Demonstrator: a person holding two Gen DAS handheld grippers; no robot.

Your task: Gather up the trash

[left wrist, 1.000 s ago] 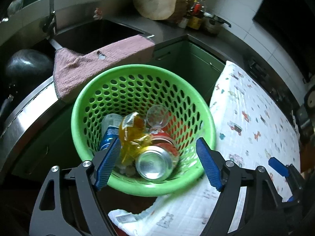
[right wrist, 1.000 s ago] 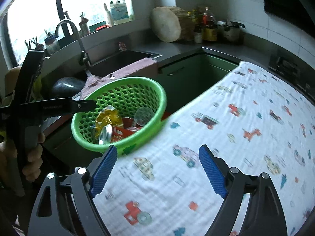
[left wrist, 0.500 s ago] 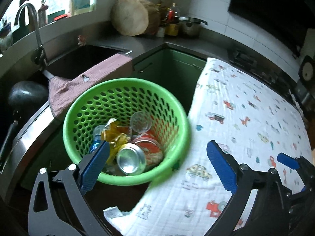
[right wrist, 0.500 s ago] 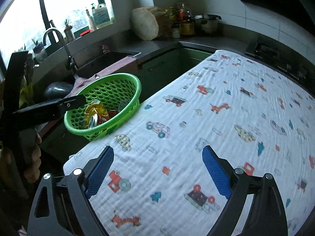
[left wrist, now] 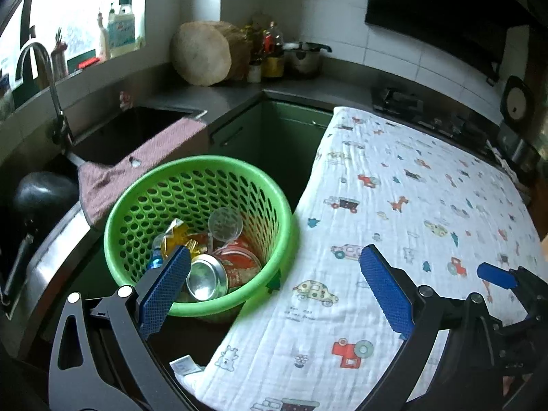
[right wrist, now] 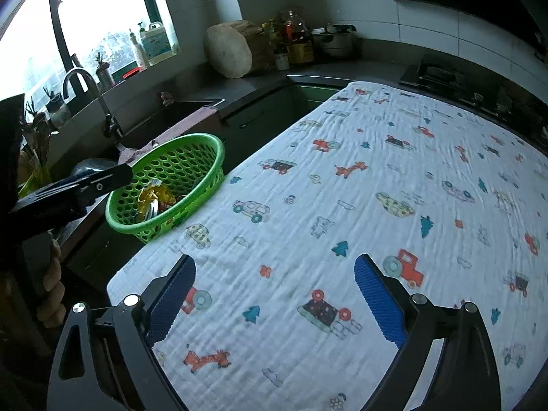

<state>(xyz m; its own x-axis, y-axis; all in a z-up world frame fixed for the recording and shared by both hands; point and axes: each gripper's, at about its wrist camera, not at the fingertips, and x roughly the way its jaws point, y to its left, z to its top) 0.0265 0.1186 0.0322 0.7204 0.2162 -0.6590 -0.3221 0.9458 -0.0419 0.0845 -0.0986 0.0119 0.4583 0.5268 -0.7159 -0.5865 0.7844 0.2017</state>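
A green perforated basket [left wrist: 154, 205] stands at the cloth-covered table's left edge [right wrist: 178, 164]. Inside lie a silver can [left wrist: 205, 281], a red can [left wrist: 239, 263], a clear plastic cup [left wrist: 225, 222], a yellow wrapper [left wrist: 178, 236] and a blue-labelled bottle [left wrist: 156, 260]. My left gripper [left wrist: 274, 253] hangs open above the basket's near right rim, holding nothing. One of its black fingers [right wrist: 85, 188] shows beside the basket in the right wrist view. My right gripper [right wrist: 274, 262] hovers over the printed tablecloth [right wrist: 342, 205], its jaws opening with nothing between them.
A steel sink [left wrist: 137, 130] with a tap [left wrist: 51, 78] lies behind the basket, a pinkish towel [left wrist: 144, 161] draped over its edge. A dark pot [left wrist: 41, 191] sits at left. A wooden block [left wrist: 202, 54], bottles [left wrist: 270, 54], a pot and a stove [left wrist: 428, 113] line the back counter.
Both grippers drew back from the basket, which now looks smaller and further left in each view. Both sets of jaws stand wider. More of the tablecloth shows.
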